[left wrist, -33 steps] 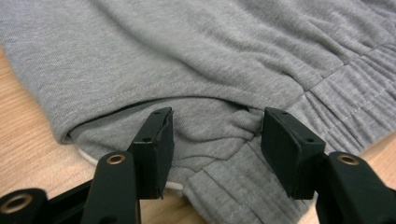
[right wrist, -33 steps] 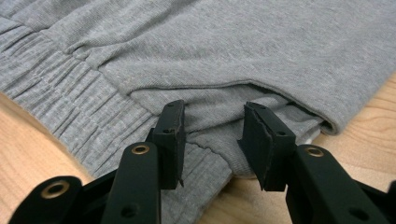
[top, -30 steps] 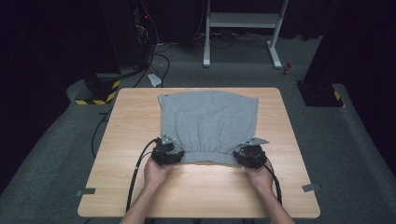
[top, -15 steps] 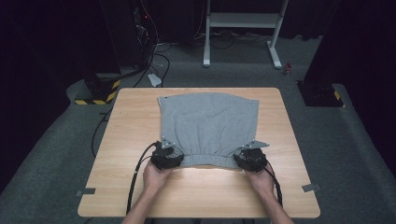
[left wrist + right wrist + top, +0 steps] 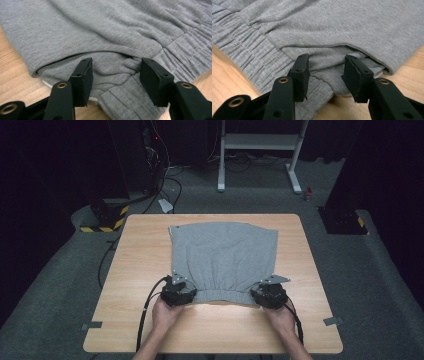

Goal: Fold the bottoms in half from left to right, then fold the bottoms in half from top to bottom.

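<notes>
A folded grey knit garment (image 5: 223, 257) lies flat on the pale wooden desk (image 5: 140, 265); the left gripper (image 5: 115, 75) and right gripper (image 5: 325, 72) stand with jaws apart at its near elastic-band corners.

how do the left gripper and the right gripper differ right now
The left gripper sits at the grey garment's near left corner, the right gripper at its near right corner. The left gripper's jaws stand slightly wider apart than the right gripper's. Both are open, with waistband fabric bunched between their jaws.

Left tongs (image 5: 178, 292) and right tongs (image 5: 269, 294) low, level, well apart, jaws seemingly spread.
</notes>
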Tool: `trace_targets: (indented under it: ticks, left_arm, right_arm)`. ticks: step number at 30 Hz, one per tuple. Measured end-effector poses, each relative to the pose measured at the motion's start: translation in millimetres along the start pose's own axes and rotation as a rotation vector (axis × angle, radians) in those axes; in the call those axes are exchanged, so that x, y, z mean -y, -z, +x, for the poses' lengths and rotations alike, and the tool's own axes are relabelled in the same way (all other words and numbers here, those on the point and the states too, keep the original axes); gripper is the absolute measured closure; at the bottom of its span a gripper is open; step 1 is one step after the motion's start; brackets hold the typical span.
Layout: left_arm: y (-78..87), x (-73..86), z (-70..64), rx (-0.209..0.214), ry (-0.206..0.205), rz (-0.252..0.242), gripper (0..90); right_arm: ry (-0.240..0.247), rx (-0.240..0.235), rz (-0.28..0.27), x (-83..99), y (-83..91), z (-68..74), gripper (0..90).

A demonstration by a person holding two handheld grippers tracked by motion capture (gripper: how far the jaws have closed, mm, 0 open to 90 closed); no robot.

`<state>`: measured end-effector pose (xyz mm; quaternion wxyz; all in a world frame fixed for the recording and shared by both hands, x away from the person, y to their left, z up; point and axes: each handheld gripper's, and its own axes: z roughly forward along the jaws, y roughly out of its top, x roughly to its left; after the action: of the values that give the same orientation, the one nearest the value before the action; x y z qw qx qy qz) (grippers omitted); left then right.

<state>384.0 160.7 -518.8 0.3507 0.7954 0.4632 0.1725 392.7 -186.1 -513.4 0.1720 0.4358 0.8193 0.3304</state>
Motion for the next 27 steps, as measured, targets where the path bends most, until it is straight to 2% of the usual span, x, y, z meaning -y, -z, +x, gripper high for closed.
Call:
trace_targets:
  ticks: [3, 17, 27]
  left_arm:
    - [2.5, 3.3, -2.5, 0.003, 0.002, -0.004, 43.9]
    - [13.9, 14.3, -11.5, 0.009, -0.008, 0.001, 43.9]
    - [18.5, 19.8, -15.4, 0.007, -0.004, -0.004, 43.9]
  right_arm:
    - [-0.011, -0.008, -0.001, 2.8, 1.9, 0.8, 54.5]
    - [-0.004, -0.018, 0.003, 11.5, 10.3, 7.1, 53.2]
    - [-0.014, -0.027, -0.018, 19.7, 15.1, 11.4, 52.6]
